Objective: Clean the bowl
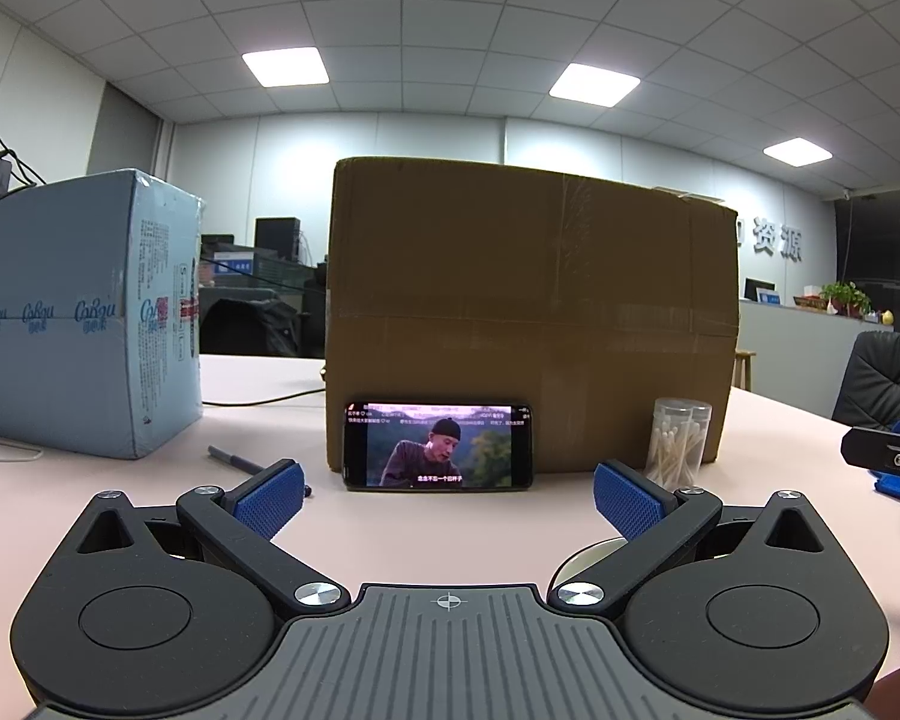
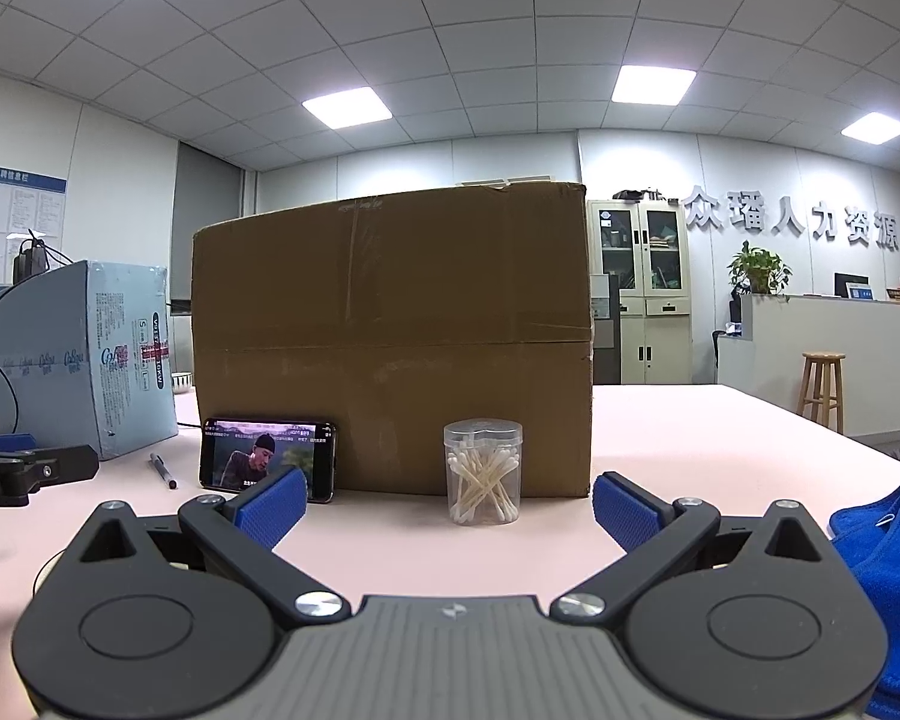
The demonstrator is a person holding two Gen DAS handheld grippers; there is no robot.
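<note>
2 tongs (image 1: 448,495) (image 2: 448,510) agape; 1 cloth (image 2: 888,570).

Bowl (image 1: 588,561) mostly hidden — cloth (image 2: 888,570) cut off.

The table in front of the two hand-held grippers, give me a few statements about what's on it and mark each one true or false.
1. The phone leans against the cardboard box with its screen lit. True.
2. The clear jar of cotton swabs lies on its side. False: it stands upright in front of the box.
3. The left hand-held gripper is shut on the pen. False: its jaws are open and empty; the pen lies on the table.
4. A blue cloth lies at the right edge of the right wrist view. True.
5. The right hand-held gripper holds the jar. False: it is open and holds nothing.
</note>
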